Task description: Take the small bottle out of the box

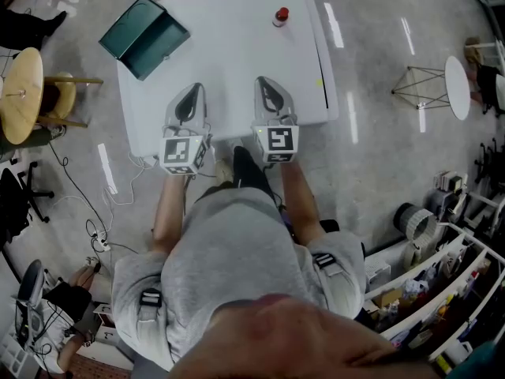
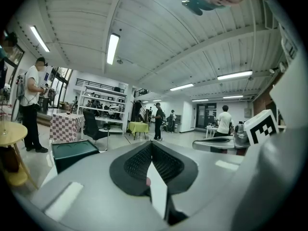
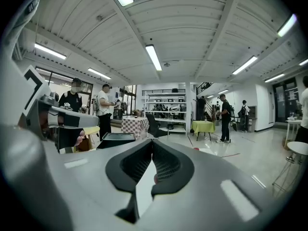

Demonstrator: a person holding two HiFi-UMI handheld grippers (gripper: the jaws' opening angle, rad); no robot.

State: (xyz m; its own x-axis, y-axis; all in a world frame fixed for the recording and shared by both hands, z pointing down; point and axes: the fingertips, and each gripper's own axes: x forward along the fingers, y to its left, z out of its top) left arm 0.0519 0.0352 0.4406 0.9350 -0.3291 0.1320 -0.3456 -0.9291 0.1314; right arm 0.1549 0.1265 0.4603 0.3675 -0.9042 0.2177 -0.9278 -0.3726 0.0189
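Teal box [image 1: 144, 35] on white table [image 1: 237, 61]

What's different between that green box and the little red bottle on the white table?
The green box is far bigger than the small red bottle. The box lies open at the table's far left corner; the bottle stands upright near the far edge, right of centre. Both rest on the white table, well apart.

White table [image 1: 237, 54], round wooden stool [image 1: 20, 93], wire-legged white side table [image 1: 456, 88]
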